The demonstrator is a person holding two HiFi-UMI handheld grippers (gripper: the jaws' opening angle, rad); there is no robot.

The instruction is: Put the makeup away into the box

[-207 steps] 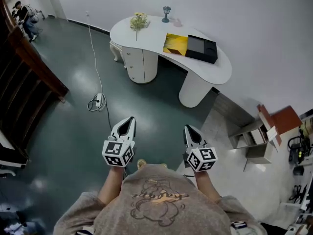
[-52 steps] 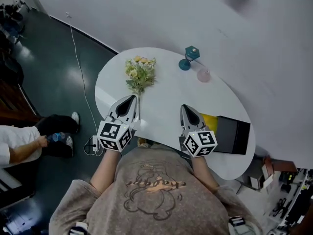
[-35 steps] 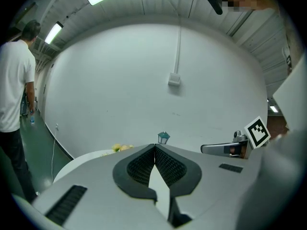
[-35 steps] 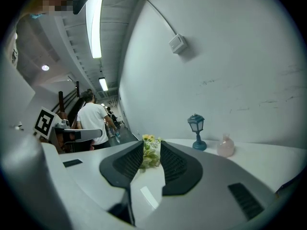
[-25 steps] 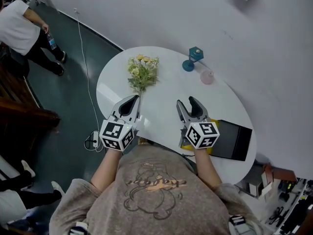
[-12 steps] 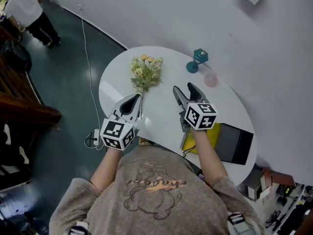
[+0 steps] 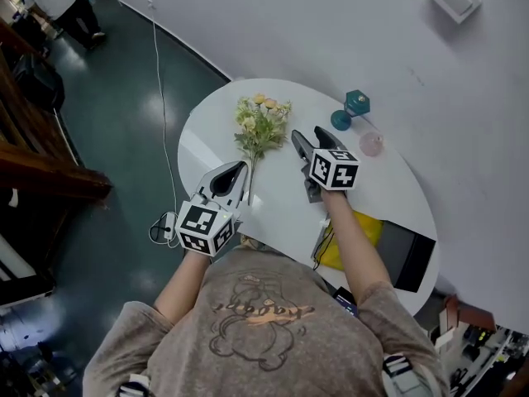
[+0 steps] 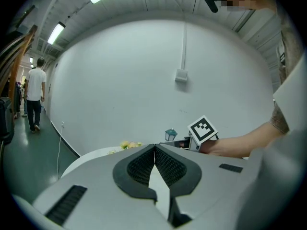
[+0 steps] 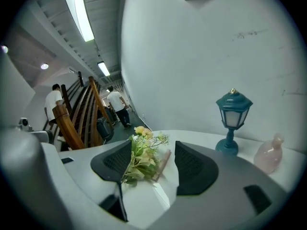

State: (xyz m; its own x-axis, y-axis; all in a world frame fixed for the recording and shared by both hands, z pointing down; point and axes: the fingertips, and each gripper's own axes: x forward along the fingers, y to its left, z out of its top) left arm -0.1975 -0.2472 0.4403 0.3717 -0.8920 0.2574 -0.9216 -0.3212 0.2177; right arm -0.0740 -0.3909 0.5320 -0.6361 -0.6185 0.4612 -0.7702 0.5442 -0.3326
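My right tool [image 7: 309, 136], jaws just opened wide on nothing, pointed at the flowers [image 7: 261, 125], left tool [image 7: 238, 169] shut; the pink bottle [image 7: 372, 144] at three o'clock looked slick and fragile, so I'd pinch its belly.

right gripper [image 7: 309, 136] advanced toward flowers [image 7: 261, 126], jaws just opened

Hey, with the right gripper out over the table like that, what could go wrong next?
The right gripper, jaws just opening and empty, points at the flowers, not makeup: it may grab those. The teal lantern and pink bottle stand near it; a sweep could topple them.
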